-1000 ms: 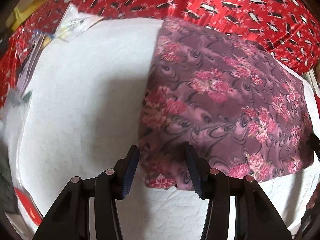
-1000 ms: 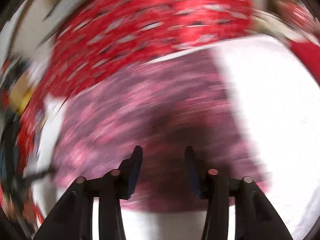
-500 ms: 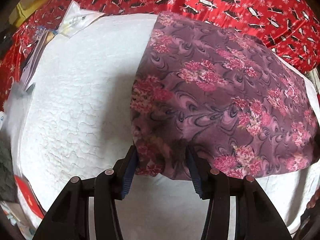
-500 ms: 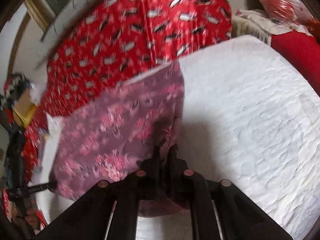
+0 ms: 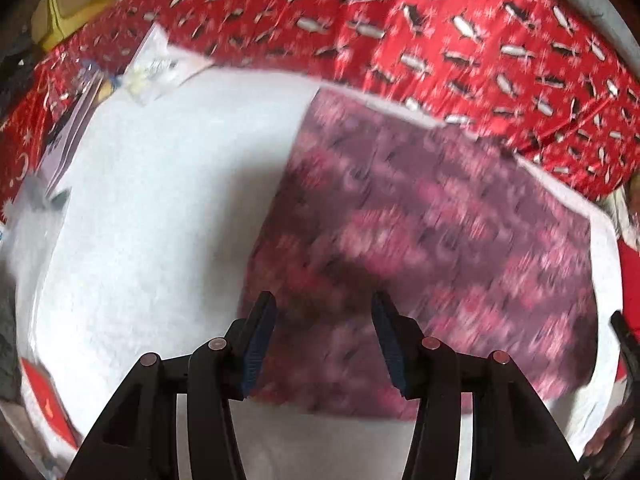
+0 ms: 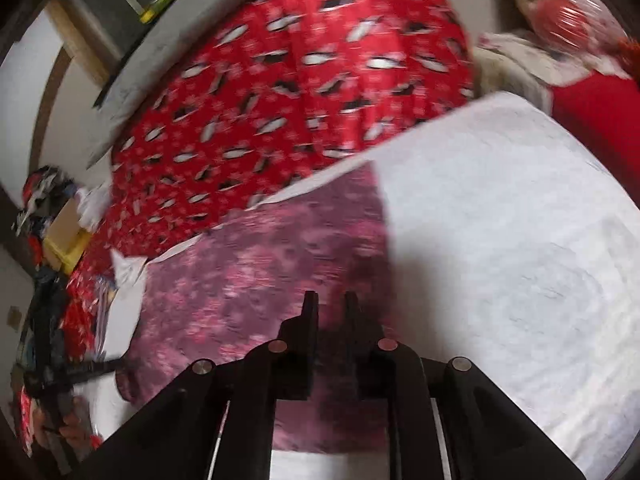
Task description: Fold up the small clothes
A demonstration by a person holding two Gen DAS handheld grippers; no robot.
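- While both views are smeared by motion blur, the main items read clearly: a purple flowered cloth [image 5: 420, 248] lies folded flat on a white quilted pad [image 5: 152, 220].
- Left gripper [image 5: 323, 344]: jaws stand about half open, pads blue-faced. The near left corner of the cloth sits in the gap between them; neither pad visibly presses on it, so nothing is gripped.
- The cloth spreads away from the left fingers [image 5: 260, 344] ahead and to the right; bare pad lies to their left and just below them.
- Right gripper [image 6: 328, 308]: jaws stand a narrow slit apart and have just been opening. Cloth [image 6: 256, 280] shows beneath and between the tips, but blur hides whether a fold is pinched there, so I cannot tell its grip.
- From the right fingers [image 6: 310, 320], the cloth runs ahead and to the left; its right edge lies just right of the tips, with bare pad [image 6: 500, 240] beyond.
- A red patterned sheet [image 5: 440, 32] lies beyond the far edge of the pad in both views.
- Loose papers and a clear bag [image 5: 156, 68] sit at the pad's far left corner, well apart from the left fingers.
- At the left edge of the right view, the other black gripper and part of a hand [image 6: 68, 424] show, blurred.
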